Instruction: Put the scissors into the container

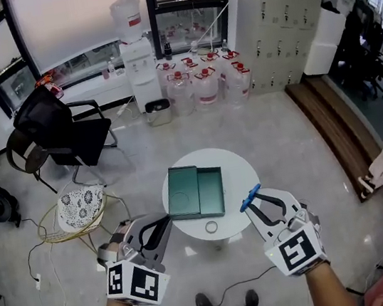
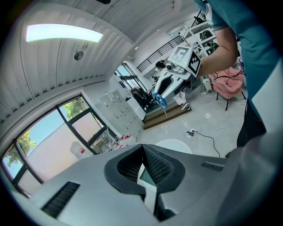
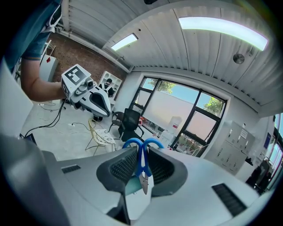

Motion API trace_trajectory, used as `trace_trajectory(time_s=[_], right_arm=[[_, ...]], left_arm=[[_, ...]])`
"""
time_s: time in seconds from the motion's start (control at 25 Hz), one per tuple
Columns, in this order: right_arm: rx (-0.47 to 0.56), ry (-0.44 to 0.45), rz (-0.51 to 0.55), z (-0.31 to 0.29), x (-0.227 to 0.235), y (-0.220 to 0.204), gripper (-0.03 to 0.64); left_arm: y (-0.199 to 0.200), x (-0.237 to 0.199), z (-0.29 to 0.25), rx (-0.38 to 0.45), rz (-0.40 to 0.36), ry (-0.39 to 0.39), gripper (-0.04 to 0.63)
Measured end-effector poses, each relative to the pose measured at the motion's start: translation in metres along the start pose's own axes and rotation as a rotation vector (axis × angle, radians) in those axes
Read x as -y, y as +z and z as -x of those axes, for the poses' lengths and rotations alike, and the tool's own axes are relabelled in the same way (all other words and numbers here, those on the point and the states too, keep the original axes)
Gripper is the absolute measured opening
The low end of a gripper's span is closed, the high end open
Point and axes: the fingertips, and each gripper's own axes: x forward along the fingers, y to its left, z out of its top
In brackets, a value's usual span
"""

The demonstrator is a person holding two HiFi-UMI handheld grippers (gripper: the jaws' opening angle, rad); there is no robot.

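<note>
You are holding the blue scissors [image 3: 141,159] clamped in your right hand-held gripper [image 1: 255,203] over the edge of the round surface [image 1: 241,169], near the open green container [image 1: 195,191], your left hand-held gripper [image 1: 161,227] closed, empty

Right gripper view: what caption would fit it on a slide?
Right gripper clamped on blue-handled scissors, handle loops pointing away from the camera.

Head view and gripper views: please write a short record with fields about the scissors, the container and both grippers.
scissors: blue, above table, not yet in container
right gripper: shut on scissors
left gripper: shut, empty
container: green, on table
table: round, white
ring: on table, near container
</note>
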Motion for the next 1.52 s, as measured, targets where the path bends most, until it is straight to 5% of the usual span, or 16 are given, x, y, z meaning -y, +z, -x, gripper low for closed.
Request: trace_trajectory(time_s=[1.52], right_arm=[[-0.047, 0.126, -0.014, -0.152, -0.045, -0.106, 0.095]], left_arm=[[-0.131, 0.032, -0.09, -0.1, 0.071, -0.055, 0.018]])
